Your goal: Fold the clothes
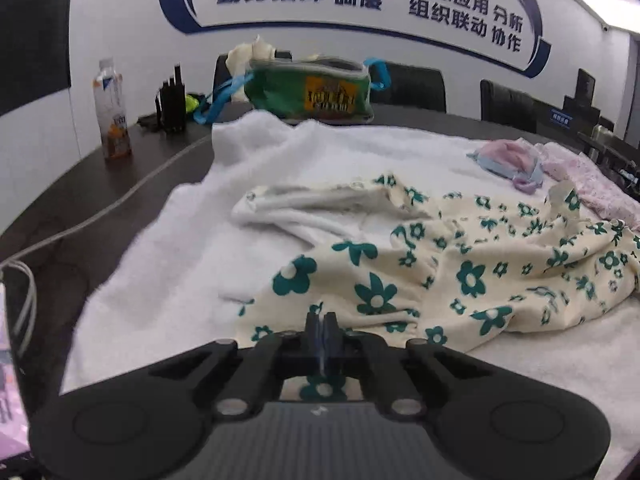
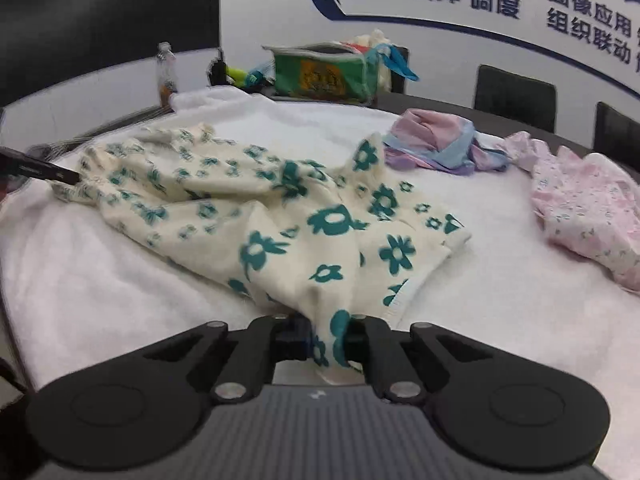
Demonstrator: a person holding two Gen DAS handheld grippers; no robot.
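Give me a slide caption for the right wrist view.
Right gripper clamps the cream floral garment on a white towel.

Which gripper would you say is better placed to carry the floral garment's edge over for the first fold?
Probably the right gripper: its jaws are clamped on the floral garment. The left gripper looks pinched shut at another edge.

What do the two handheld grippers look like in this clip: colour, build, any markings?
Both match. The left gripper and right gripper are matte black, with angled linkage arms on silver pivot pins, two round raised discs at the sides, and a grey ribbed centre panel bearing a small pale mark. The left's fingertips look dark blue. No cables, hands or sleeves show.
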